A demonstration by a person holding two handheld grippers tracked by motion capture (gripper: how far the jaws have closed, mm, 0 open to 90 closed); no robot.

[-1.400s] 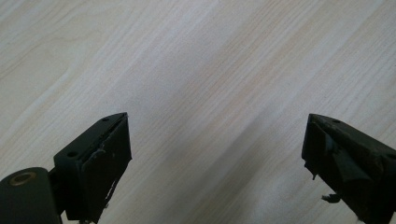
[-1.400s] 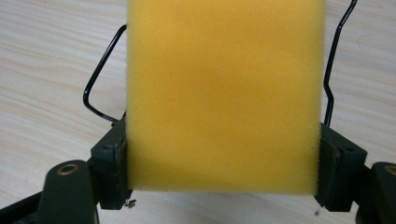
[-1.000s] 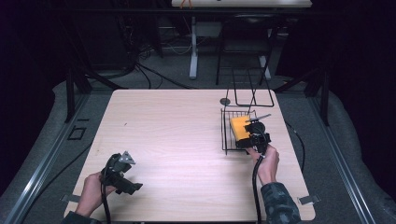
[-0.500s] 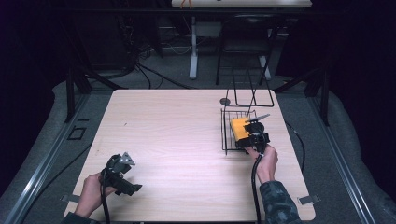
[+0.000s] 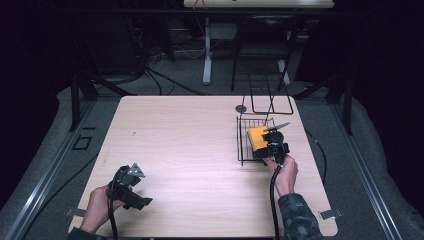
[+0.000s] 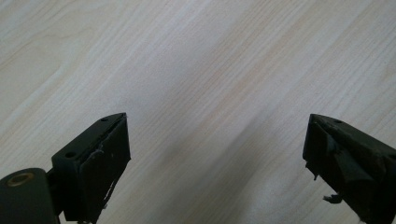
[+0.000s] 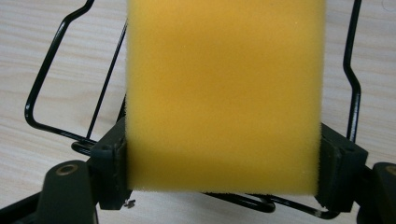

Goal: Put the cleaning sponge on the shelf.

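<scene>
Sponge [image 7: 224, 93], soft and light, sits clamped by its side edges in the right claw [image 7: 224, 172] above the rack [image 5: 245, 145]; left claw [image 6: 215, 154] gapes over the table [image 6: 210, 60].

There is one yellow foam sponge block [image 7: 224, 93], pressed between the jaws of the right gripper [image 5: 274, 148]. One black wire rack [image 5: 246, 141] lies beneath and around that gripper. One small dark round disc [image 5: 241, 108] sits on the table beyond it. Two black two-jaw grippers are counted, the other being the left gripper [image 6: 215, 154], over one pale wooden table [image 5: 190, 145].
</scene>
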